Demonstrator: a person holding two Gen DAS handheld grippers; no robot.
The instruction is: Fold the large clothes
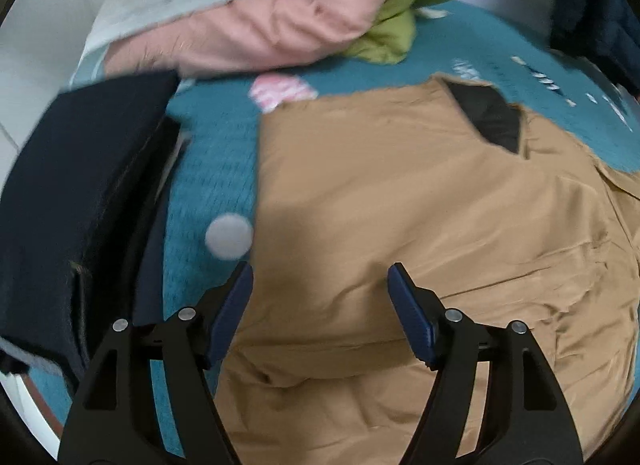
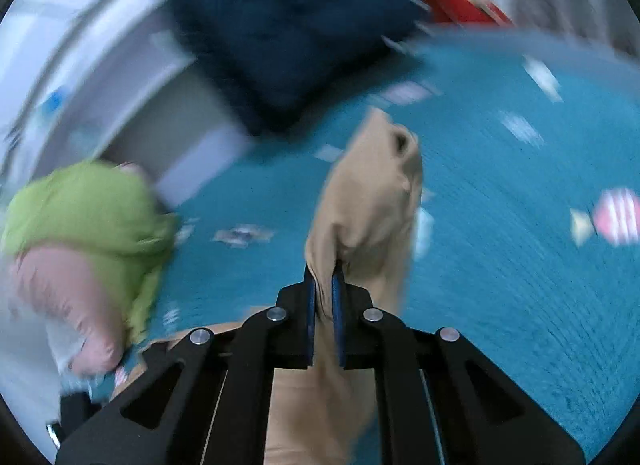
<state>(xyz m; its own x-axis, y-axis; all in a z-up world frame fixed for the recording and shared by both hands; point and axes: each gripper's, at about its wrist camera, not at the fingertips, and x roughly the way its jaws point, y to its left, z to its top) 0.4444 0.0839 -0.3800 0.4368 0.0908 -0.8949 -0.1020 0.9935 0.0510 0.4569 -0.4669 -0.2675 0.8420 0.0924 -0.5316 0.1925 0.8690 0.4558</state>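
Across the teal knitted blanket [image 1: 208, 169]: tan smooth-fabric garment [image 1: 420, 225] spread over the centre and 3 o'clock half of the left wrist view, dark lining [image 1: 492, 117] showing at its neck opening toward 1 o'clock. Left hand-held gripper [image 1: 320, 269] at 6 o'clock above the garment's lower part, blue-padded jaws wide apart, nothing between them, no clear contact with the cloth. Folded dark navy garment [image 1: 80, 185] at 9 o'clock, beside the tan one with a strip of blanket between. Pink padded garment [image 1: 280, 5] at 12 o'clock, touching a lime-green garment [image 1: 404, 9] toward 1 o'clock.

Right wrist view, blurred: right hand-held gripper [image 2: 323, 273] clamped tight on a fold of the tan garment [image 2: 372, 201], cloth bunched up from the jaws toward 12 o'clock, raised off the blanket [image 2: 520, 265]. Dark blue bundle of fabric [image 2: 288, 33] at 12 o'clock, lime-green garment [image 2: 88, 209] at 9 o'clock with pink cloth [image 2: 60, 285] just below it.
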